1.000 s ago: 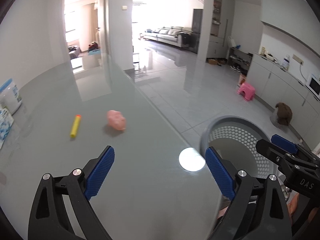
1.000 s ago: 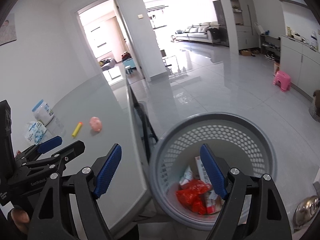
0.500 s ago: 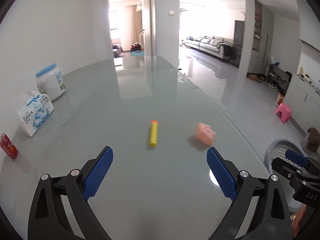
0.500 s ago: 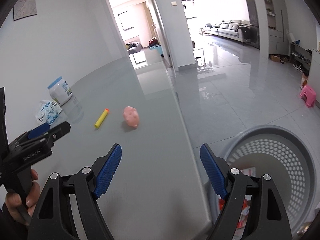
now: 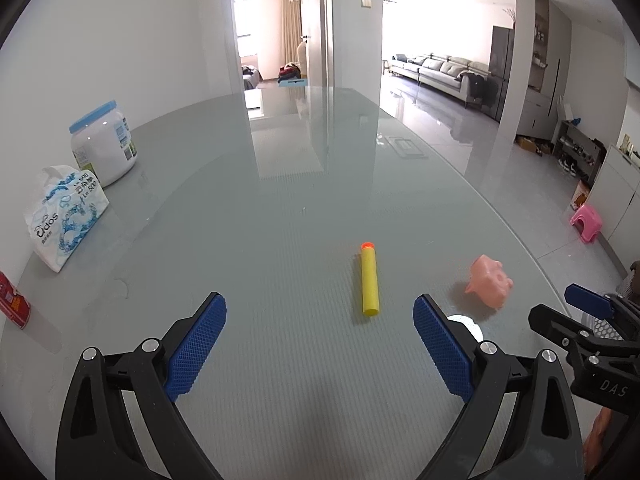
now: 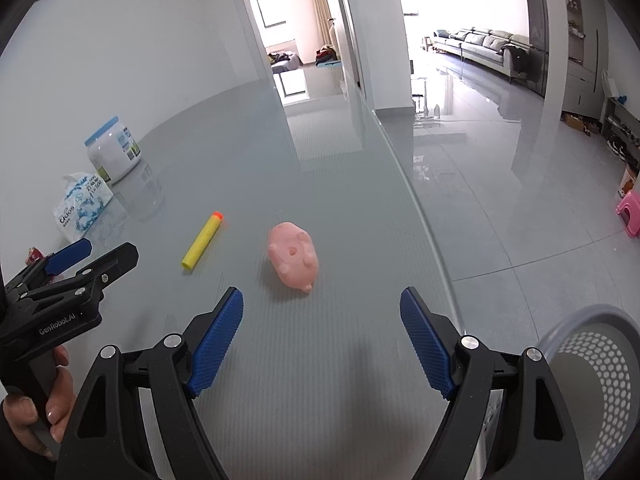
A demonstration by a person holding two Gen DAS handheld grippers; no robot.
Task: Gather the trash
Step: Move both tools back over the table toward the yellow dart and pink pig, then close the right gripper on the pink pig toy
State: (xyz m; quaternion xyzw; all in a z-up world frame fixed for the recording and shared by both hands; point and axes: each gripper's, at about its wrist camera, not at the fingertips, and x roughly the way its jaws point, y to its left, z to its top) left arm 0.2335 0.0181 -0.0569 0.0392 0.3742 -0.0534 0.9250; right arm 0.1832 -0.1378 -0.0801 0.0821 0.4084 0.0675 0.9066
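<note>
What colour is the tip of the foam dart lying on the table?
Orange, on a yellow body. The foam dart shows it best in the left wrist view.

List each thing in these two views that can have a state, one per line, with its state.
left gripper: fingers open, empty
right gripper: fingers open, empty
foam dart: lying flat on table
pink pig toy: lying overturned, feet up
white jar: upright, lid on
tissue pack: opened
waste basket: upright beside table

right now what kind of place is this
Most likely a home, an open dining and living area. A glass table stands in front, a grey sofa sits in the bright room beyond, and a doorway at the back shows a bedroom.
</note>
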